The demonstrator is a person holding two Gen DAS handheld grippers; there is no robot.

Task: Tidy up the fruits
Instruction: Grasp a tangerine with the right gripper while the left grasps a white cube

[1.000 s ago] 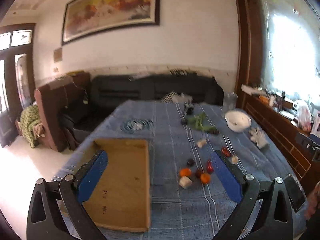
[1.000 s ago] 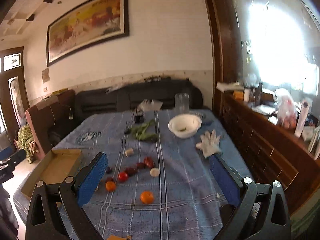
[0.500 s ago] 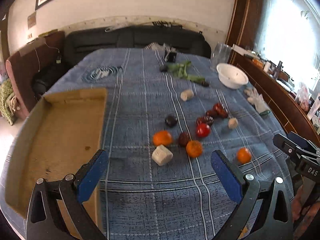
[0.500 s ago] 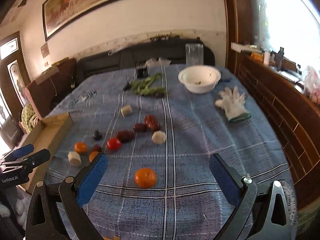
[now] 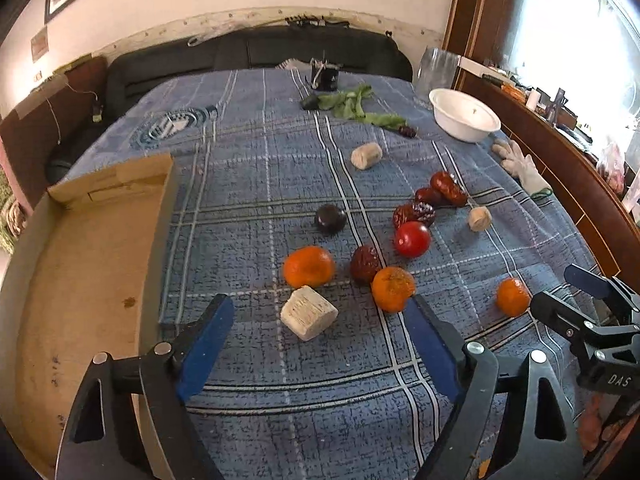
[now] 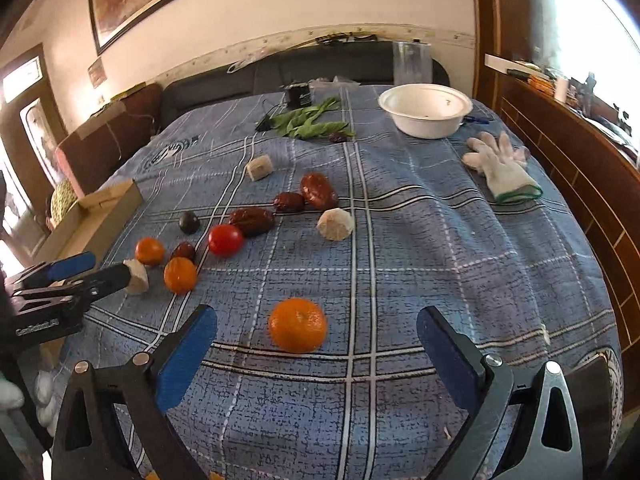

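**Left-wrist view: both grippers lowered over the scattered fruit**

Left-wrist view showed the left gripper (image 5: 320,344) with jaws apart and just narrowed from their widest a second before, gripping nothing; a pale cut block (image 5: 309,318) lay on the cloth between the blue pads, untouched. The right gripper (image 6: 316,344) stood wide, empty, with a lone orange (image 6: 297,325) just ahead of its gap. Compared with a second earlier, both cameras had tipped down and drawn nearer: the wall painting had nearly left the left view and the fruit looked much larger.

Beyond the block sat two more oranges (image 5: 309,266), a red tomato (image 5: 412,239), dark dates (image 5: 414,214) and a dark round fruit (image 5: 330,219), close together. The cardboard tray (image 5: 80,280) lay empty just left of the left gripper, its raised wall beside the left finger. Bare blue cloth (image 6: 460,248) lay open to the right, up to the white glove (image 6: 500,172) and white bowl (image 6: 426,110) near the table's far right edge.
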